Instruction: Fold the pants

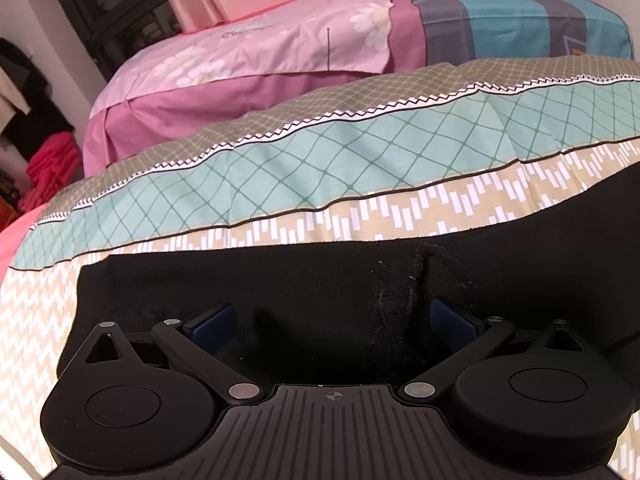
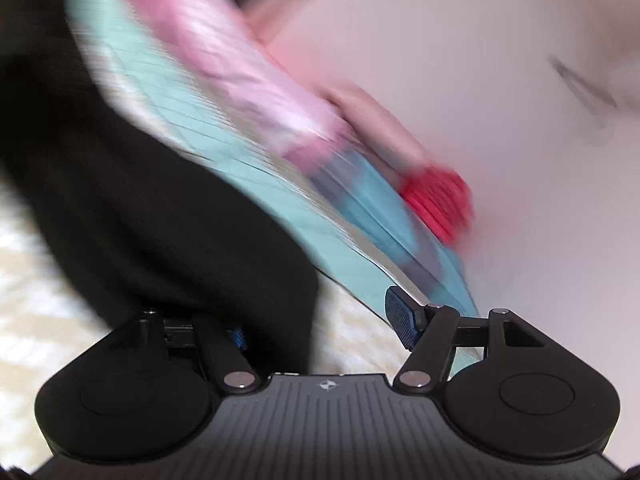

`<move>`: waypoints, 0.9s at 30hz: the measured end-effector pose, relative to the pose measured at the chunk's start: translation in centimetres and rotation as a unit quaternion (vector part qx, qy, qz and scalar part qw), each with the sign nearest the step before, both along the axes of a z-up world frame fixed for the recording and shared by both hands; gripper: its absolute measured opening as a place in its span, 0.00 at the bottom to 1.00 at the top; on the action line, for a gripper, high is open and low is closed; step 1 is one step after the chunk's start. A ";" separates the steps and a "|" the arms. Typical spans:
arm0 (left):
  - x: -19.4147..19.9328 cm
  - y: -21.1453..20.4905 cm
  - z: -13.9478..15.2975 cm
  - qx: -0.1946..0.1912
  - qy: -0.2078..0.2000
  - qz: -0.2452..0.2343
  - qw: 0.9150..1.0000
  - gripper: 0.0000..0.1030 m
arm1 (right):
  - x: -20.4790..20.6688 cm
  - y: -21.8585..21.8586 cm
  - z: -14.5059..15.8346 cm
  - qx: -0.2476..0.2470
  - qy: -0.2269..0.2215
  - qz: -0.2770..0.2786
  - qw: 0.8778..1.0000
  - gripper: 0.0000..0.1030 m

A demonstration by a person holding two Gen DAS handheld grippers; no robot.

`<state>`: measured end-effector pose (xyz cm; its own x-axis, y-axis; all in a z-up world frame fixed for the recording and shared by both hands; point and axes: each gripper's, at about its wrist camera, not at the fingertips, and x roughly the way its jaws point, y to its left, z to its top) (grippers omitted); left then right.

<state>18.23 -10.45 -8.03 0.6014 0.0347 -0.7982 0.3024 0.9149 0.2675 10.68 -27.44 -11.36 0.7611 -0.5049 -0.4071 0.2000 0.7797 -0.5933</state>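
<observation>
The black pants (image 1: 304, 288) lie on the patterned bed cover, filling the lower middle of the left wrist view, with a seam fold running down near the right finger. My left gripper (image 1: 332, 324) is open, its blue pads (image 1: 212, 322) spread wide just above the cloth and holding nothing. In the blurred right wrist view the pants (image 2: 152, 216) run from the upper left down to the left finger. My right gripper (image 2: 320, 326) is open; its left pad is partly hidden behind the cloth edge, its right pad (image 2: 400, 322) stands free over the cover.
A beige, teal and grey patterned cover (image 1: 360, 160) lies under the pants. A pink and blue quilt (image 1: 320, 40) sits behind it. Red cloth (image 1: 48, 168) and dark clothes are at the far left. A white wall (image 2: 500, 100) is right of the bed.
</observation>
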 end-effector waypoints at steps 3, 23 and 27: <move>-0.1 0.0 -0.1 -0.014 0.006 -0.002 1.000 1.00 | -1.1 -0.5 0.3 0.056 0.013 -0.013 0.998 0.69; 0.7 0.3 0.0 -0.024 0.028 -0.001 0.999 1.00 | -6.8 -2.0 4.0 0.104 0.031 0.100 0.989 0.85; 1.1 0.5 0.0 -0.032 0.041 0.006 0.999 1.00 | -6.1 -2.3 7.2 0.226 -0.013 0.097 0.969 0.82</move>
<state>19.33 -9.97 -8.04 0.5333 -0.0104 -0.8459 0.3094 0.9331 0.1836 4.58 -29.76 -4.11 0.8366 -0.1266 -0.5330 0.0345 0.9832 -0.1794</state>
